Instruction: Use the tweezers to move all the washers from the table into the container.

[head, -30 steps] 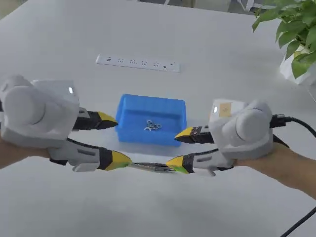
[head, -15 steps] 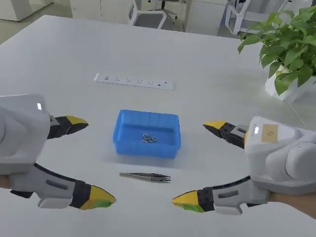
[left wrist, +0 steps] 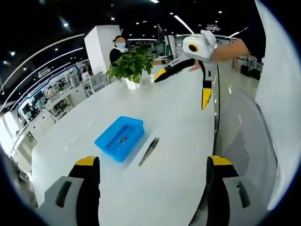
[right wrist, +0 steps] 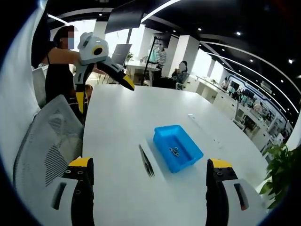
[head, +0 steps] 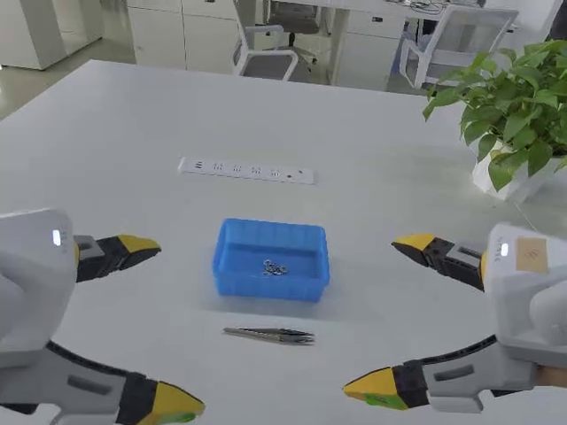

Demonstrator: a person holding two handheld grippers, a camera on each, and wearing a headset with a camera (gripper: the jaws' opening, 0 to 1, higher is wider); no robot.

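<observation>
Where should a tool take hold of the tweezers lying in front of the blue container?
Probably at mid-length on the tweezers, coming straight down from above, jaws across their thin width. They lie flat on the table, lengthwise along the near wall of the blue container and apart from it, so both long sides are free.

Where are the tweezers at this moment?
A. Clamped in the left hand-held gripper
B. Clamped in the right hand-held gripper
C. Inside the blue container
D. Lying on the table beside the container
D: the tweezers lie flat on the table, on the person's side of the container, with nothing gripping them.
</observation>
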